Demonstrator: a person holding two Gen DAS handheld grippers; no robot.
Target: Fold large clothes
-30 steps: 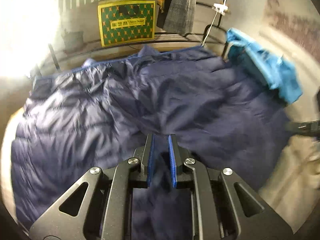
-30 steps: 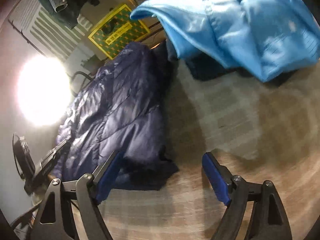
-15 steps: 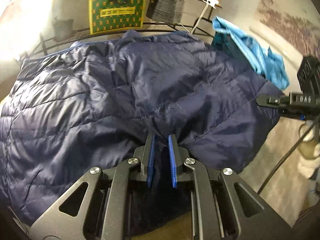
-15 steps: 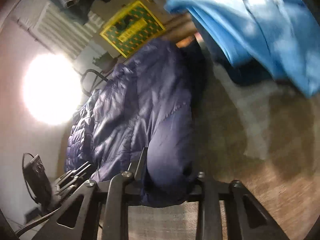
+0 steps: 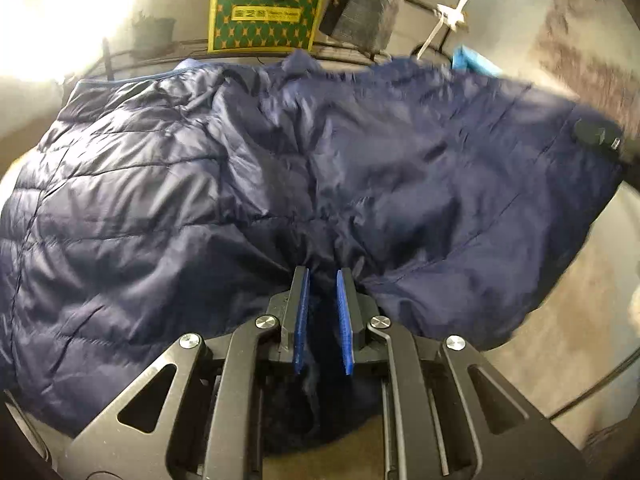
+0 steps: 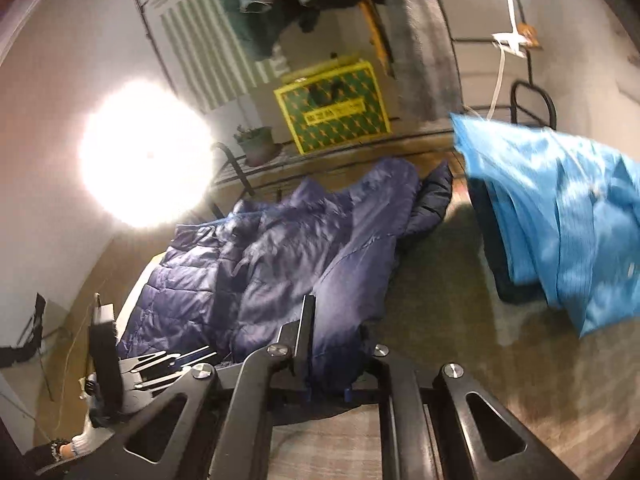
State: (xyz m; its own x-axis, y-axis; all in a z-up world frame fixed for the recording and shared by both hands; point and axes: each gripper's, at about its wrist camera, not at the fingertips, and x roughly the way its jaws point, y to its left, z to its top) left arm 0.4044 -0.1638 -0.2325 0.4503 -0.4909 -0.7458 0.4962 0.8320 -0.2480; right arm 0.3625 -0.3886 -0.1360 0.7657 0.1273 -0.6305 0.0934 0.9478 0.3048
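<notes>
With the left gripper (image 5: 322,312) pinching the near hem of the navy quilted jacket (image 5: 240,184) and the right gripper (image 6: 326,344) closing on its far corner – the jacket half-raised off the surface (image 6: 460,320) – the fold looks underway; next, carry both corners across together.

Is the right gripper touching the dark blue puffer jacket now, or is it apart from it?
Touching. In the right wrist view, the navy jacket fabric bunches between the right gripper fingers as its jaws are closing, and the cloth fills the gap between them.
</notes>
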